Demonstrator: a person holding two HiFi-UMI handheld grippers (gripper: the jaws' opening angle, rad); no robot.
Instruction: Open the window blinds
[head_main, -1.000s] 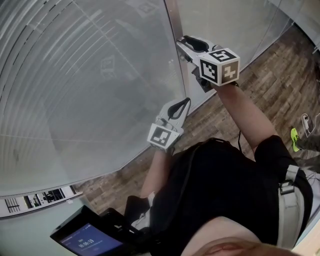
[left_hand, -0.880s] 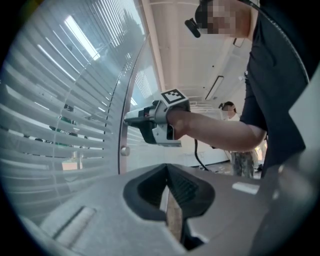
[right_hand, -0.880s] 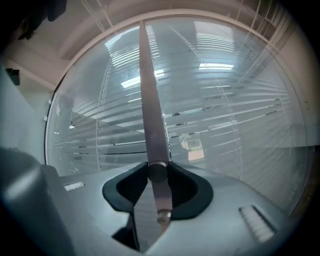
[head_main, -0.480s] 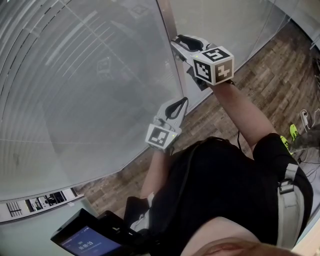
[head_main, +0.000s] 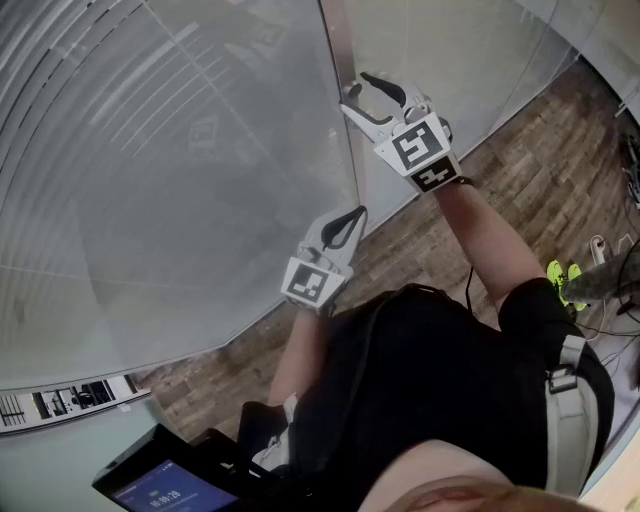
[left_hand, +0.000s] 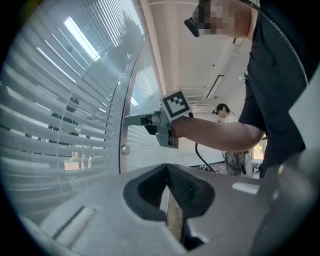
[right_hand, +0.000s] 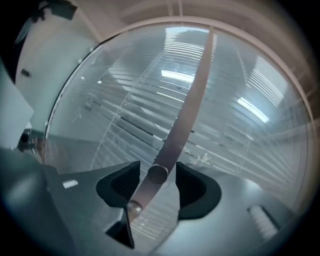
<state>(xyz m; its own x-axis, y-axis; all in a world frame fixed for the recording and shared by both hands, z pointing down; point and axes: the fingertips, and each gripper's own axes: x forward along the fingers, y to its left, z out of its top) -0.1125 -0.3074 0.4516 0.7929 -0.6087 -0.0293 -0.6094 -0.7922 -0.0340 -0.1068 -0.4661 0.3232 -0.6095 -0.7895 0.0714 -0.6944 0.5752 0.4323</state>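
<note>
Site: a glazed partition with blinds (head_main: 120, 150) mounted behind the glass, on the far side from the operator. The slats lie horizontal and run the full height of the pane. In the left gripper view, daylight and outside shapes show through the gaps between the slats.

A metal post (head_main: 340, 60) runs vertically along the right edge of the pane. It carries a round knob (right_hand: 158, 174), with a smaller stud (right_hand: 133, 205) just below it on the same strip.

Right tongs (head_main: 358, 90): held level against the post, high up on it. The jaws stand apart and have just been opening. The knob sits between the two pads with a gap visible on either side, so they do not press on it. Condition: released.

Left tongs (head_main: 357, 212): held lower than the right and close to the glass near the post's lower stretch, touching nothing. The jaw tips meet with nothing between them. Condition: clenched, empty.

The operator stands on a wood floor (head_main: 520, 170) that runs along the foot of the partition. A second person (left_hand: 222, 112) is visible in the background of the left gripper view, well apart from the work. A device with a lit screen (head_main: 160, 485) shows at the lower left of the head view.
</note>
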